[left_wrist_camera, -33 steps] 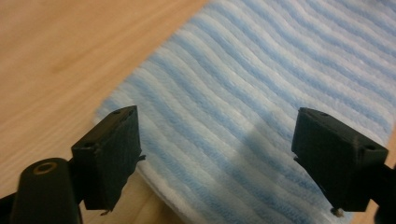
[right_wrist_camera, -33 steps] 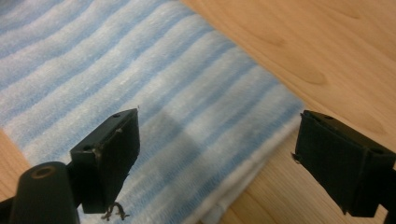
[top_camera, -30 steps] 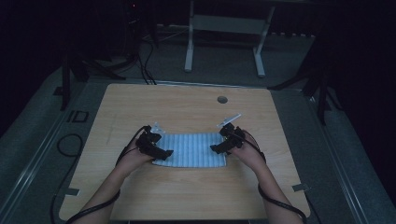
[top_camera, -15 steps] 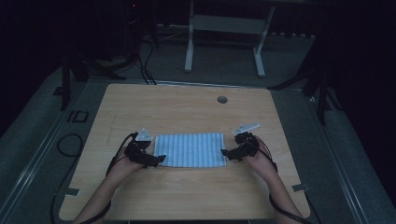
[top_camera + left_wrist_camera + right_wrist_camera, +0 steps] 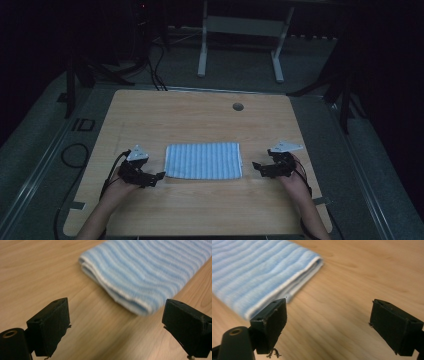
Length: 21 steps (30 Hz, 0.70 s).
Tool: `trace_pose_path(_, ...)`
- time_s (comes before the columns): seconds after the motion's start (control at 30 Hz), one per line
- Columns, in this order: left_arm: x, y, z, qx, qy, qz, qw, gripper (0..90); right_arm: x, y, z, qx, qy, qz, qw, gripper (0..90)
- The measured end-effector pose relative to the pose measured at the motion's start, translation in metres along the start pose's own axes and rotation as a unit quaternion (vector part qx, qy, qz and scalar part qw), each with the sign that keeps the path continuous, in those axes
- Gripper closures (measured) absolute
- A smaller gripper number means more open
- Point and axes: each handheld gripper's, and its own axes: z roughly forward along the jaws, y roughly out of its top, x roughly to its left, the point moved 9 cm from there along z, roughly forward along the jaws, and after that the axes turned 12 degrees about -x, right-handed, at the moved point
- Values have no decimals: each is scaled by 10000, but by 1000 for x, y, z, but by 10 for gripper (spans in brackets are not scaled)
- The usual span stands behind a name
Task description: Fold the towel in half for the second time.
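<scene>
Both grippers, left and right, backed off the folded striped towel since a second ago; jaws apart, empty. I judged the fold done.

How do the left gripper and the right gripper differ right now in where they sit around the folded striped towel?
The left gripper sits at the towel's left end, close to its near corner; the right gripper sits off the right end with a clearer strip of bare table between. In the gripper views, the towel lies ahead and right of the left gripper's jaws, ahead and left of the right's. Both are open, empty and clear of the towel.
</scene>
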Motion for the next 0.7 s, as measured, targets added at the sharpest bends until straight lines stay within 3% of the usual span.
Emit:
trace_pose_path(0.03,4,-7,-5,52,45,-15,10000,78,-6,-3,-7,-185,-165,-220,9994,131)
trace_pose_path(0.17,8,-12,-11,39,96,-109,9999,78,-11,-8,-13,-143,-249,-286,9992,121)
trace_pose_path(0.27,15,-19,-19,37,166,-167,9997,78,-22,-15,-24,-96,-455,-203,9987,118)
trace_pose_path(0.4,22,-23,-27,-86,333,-235,9991,78,-31,-22,-33,-151,-503,55,9986,115)
trace_pose_path(0.5,25,-26,-32,-137,451,-274,9985,78,-36,-26,-39,-169,-603,75,9980,114)
trace_pose_path(0.57,29,-31,-40,-229,564,-354,9975,78,-43,-32,-49,-248,-788,157,9965,113)
trace_pose_path(0.7,35,-39,-49,-378,680,-558,9954,78,-49,-41,-60,-312,-900,314,9950,113)
